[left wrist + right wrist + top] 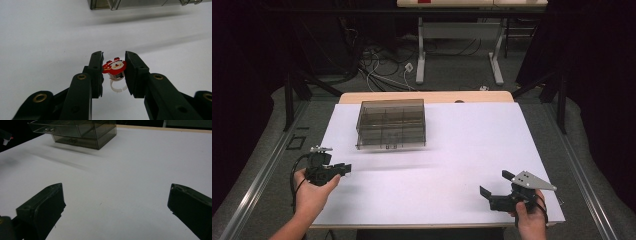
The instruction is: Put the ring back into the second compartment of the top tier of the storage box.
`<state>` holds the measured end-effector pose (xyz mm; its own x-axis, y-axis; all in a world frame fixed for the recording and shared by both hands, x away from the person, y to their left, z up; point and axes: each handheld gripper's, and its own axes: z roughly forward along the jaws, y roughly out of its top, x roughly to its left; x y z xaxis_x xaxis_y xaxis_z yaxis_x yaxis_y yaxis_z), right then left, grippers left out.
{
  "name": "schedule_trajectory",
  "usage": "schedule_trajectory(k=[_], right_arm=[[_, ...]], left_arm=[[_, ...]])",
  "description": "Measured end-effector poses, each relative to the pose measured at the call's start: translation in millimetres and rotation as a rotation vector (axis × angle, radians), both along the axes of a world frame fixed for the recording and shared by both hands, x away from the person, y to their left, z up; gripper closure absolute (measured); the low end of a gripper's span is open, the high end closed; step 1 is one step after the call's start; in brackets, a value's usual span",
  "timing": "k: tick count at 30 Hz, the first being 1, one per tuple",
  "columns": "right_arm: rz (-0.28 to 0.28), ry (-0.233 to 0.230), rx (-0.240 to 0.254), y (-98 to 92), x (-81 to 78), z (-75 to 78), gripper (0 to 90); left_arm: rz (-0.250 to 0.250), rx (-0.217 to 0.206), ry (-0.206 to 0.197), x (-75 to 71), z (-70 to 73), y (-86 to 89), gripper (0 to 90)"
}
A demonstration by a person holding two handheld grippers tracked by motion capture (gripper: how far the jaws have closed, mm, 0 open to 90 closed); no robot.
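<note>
My left gripper is shut on a small toy ring, which has a red cartoon face on top and a white plastic band below. The ring hangs between the pads just above the white table. In the high view this left gripper sits at the table's left edge, pointing right. My right gripper rests near the front right corner. Its jaws stand wide open with nothing between them. A smoky clear drawer box stands at the far left-centre of the table, apart from both grippers.
White table top stretches between the grippers and the drawer box. The box's lower edge lies ahead of the left jaws. Behind the table are a desk's legs and cables on the floor.
</note>
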<state>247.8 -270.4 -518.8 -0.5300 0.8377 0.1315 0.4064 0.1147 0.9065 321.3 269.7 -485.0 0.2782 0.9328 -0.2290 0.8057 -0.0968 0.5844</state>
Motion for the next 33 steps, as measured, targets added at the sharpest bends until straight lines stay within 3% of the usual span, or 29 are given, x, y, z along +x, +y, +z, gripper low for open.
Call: schedule_trajectory(k=[33], right_arm=[[-0.002,0.0,0.0,-0.6,0.1,-0.4,0.4]], left_arm=[[0.0,-0.037,-0.107,-2.2,35.2,-5.7,68.4]])
